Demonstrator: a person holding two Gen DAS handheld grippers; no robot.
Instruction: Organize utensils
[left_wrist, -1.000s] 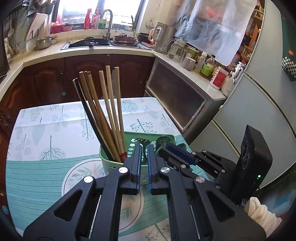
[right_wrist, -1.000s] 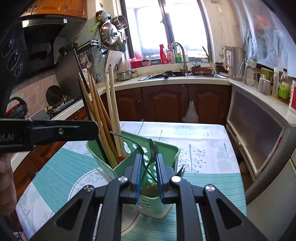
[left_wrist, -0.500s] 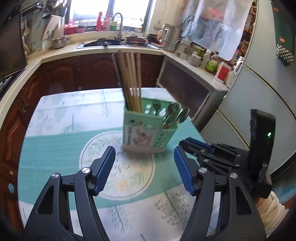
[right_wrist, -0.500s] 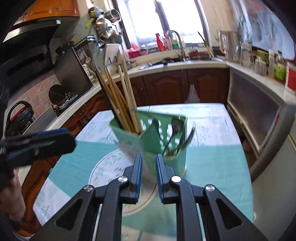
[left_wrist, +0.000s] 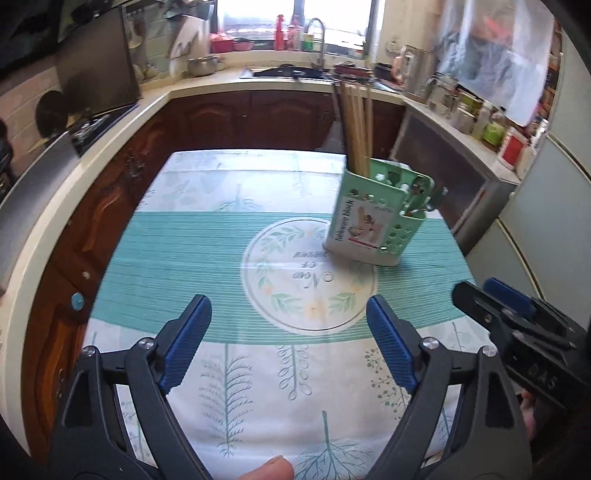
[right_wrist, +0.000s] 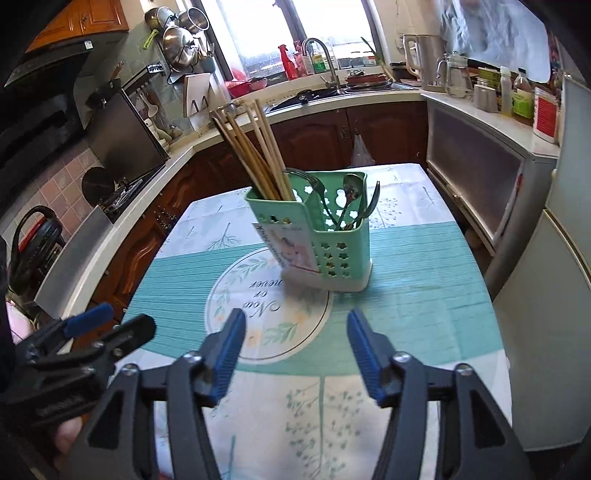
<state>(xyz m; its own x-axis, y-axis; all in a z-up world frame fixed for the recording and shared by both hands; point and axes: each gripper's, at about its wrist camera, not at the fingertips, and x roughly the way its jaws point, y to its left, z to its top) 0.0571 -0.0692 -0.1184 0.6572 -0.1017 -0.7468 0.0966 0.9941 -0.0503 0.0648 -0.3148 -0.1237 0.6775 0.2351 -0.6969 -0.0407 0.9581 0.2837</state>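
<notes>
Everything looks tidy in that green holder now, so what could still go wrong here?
The chopsticks stand tall and lean sideways out of the green holder, so a bump might tip it. The holder also sits toward the table's right side; a careless nudge from an open hand-held gripper could push it nearer the edge.

patterned tablecloth (right_wrist: 424, 266), sink faucet (right_wrist: 325, 55), kettle (right_wrist: 421, 61), hanging pans (right_wrist: 177, 33)

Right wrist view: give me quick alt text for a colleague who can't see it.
A green perforated plastic utensil caddy stands on the teal-and-white tablecloth, holding wooden chopsticks and metal spoons and forks. The right gripper hangs open and empty before it.
</notes>
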